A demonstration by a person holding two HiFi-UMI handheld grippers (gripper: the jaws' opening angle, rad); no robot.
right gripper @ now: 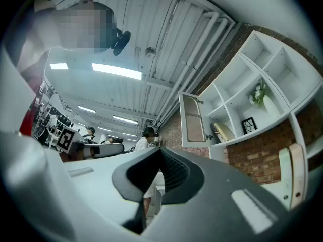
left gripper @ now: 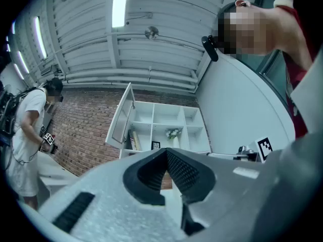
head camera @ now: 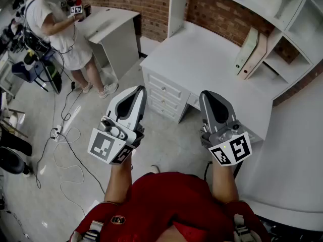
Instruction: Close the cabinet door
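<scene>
**Cabinet door (left gripper: 121, 116) open; both claws clenched and empty**

Left gripper (left gripper: 165, 156): jaws brought together, ribbed pads meeting at the tips, nothing between them. It is held in free air and touches nothing.

Right gripper (right gripper: 160, 154): same condition, jaws closed on themselves with no object in the grip.

In the head view the left gripper (head camera: 134, 92) and right gripper (head camera: 210, 96) are held side by side in front of the wearer's red shirt (head camera: 166, 200). Both point toward the white desk (head camera: 217, 64) and are clear of it.

The cabinet door (right gripper: 193, 117) belongs to the upper-left compartment of the white shelf unit (left gripper: 171, 119) above the desk. It is swung out from the unit's left side and stands away from its opening. A small knob (right gripper: 208, 136) shows near its lower free corner. The door is well apart from both grippers.

Shelf contents: leaning books (left gripper: 132, 139), a small framed picture (left gripper: 155, 145) and a plant in a vase (left gripper: 173, 133), each in its own compartment. A brick wall (left gripper: 81, 130) runs behind the unit.

On the desk, two folders (head camera: 251, 52) lean against the shelving. A bank of drawers (head camera: 162, 91) sits under the desk's near corner.

A second person (head camera: 55, 19) stands at a separate table to the left. Cables (head camera: 65, 140) trail across the floor there.
</scene>
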